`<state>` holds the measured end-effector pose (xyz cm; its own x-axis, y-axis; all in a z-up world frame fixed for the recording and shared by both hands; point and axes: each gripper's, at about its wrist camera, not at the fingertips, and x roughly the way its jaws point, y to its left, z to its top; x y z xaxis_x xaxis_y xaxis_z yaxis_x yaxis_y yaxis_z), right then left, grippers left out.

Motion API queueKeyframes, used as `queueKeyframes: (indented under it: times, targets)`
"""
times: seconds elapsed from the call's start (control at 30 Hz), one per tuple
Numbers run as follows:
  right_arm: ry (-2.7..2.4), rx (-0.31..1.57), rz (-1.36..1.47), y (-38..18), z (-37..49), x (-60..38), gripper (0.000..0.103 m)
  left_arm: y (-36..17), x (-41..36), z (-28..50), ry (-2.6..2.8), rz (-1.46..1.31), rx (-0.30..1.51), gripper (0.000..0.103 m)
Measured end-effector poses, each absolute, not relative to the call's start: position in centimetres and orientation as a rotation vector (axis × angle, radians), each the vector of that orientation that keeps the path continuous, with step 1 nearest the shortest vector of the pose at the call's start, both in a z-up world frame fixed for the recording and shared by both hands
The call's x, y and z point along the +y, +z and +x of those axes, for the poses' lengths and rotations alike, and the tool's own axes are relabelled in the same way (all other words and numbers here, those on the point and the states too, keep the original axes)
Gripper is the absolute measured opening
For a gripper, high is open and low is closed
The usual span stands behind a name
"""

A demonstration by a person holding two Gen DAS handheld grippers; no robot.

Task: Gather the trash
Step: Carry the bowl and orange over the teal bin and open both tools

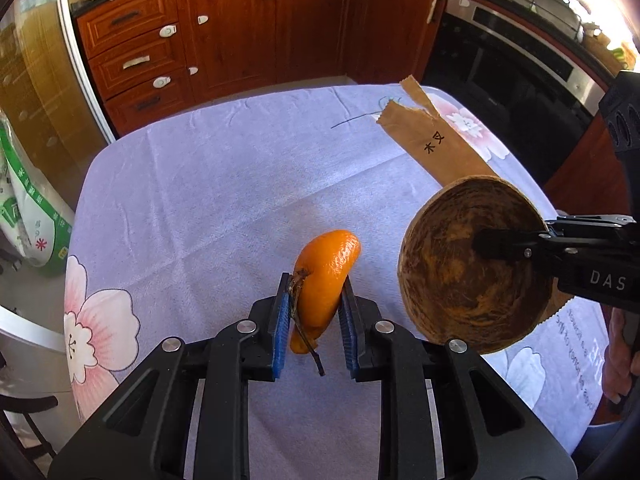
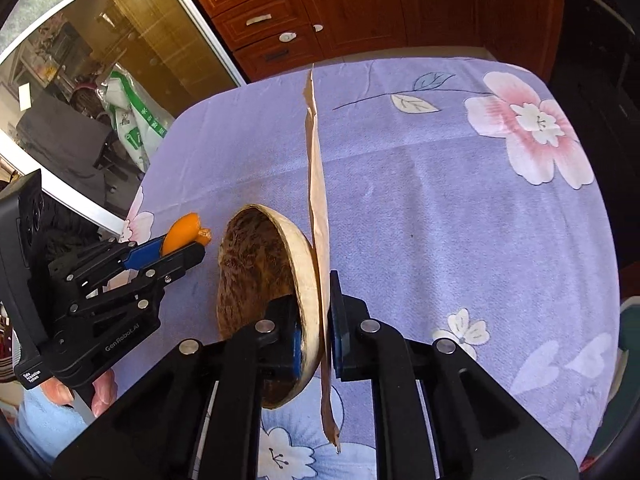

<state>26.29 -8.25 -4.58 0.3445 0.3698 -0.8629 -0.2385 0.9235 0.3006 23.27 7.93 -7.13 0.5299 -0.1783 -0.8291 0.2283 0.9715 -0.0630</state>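
My left gripper has its jaws clamped on the orange peel; my right gripper pinches coconut shell and paper sleeve together, all above the bench. I'd keep both grips firm and carry steadily, since the thin sleeve could slip free.

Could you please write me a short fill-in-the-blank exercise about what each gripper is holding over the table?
1. The left gripper is shut on a piece of ____ peel.
2. The right gripper clamps a coconut shell together with a brown paper ____.
3. The tablecloth is purple with pink ____.

Missing words: orange; sleeve; flowers
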Motion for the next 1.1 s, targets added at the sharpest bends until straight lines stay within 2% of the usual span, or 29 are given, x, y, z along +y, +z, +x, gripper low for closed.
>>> queueKeyframes:
  times: [0.33,0.6,0.83,1.1]
  targets:
    - [0.282,1.04,0.192,1.0,20.6,-15.7,0.01,-1.7,1.8,18.2,-0.321,0.084,0.907,0.023]
    - [0.161,0.951,0.274,3.3,15.0,-24.8,0.01,1.9,-6.6,14.6,-0.446,0.122,0.849,0.023]
    - [0.0,0.933,0.355,2.4,10.9,-35.0,0.01,1.6,-15.9,13.2,-0.587,0.178,0.86,0.023]
    - [-0.141,0.98,0.419,-1.6,9.1,-43.1,0.011,-1.0,-25.2,13.6,-0.692,0.25,0.923,0.023]
